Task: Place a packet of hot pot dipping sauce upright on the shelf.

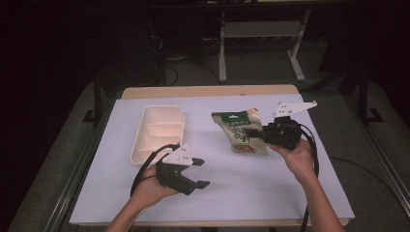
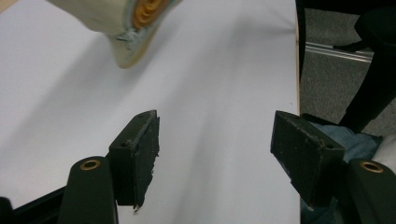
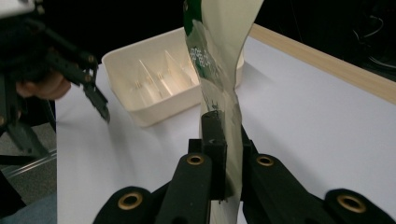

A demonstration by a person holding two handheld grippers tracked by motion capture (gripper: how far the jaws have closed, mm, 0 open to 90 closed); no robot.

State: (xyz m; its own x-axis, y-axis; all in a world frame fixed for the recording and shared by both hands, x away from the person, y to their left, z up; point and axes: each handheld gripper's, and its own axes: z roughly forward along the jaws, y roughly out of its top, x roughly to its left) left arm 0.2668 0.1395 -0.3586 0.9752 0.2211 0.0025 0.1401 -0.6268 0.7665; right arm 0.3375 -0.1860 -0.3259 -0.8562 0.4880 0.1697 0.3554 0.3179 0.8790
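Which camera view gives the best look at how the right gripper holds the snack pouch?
The right gripper view: the right gripper has its jaws clamped on the snack pouch, which hangs lifted above the table. The high view shows the whole pouch, but the grip looks small. The left gripper view catches one blurred corner.

A wooden table (image 1: 208, 91) carries a white sheet (image 1: 232, 188) that covers nearly all of its top, leaving a bare wood strip along the far edge. A white compartment tray (image 1: 157, 133) rests directly on the sheet, just beyond the left gripper (image 1: 198, 172) and well apart from the right gripper (image 1: 256, 133).
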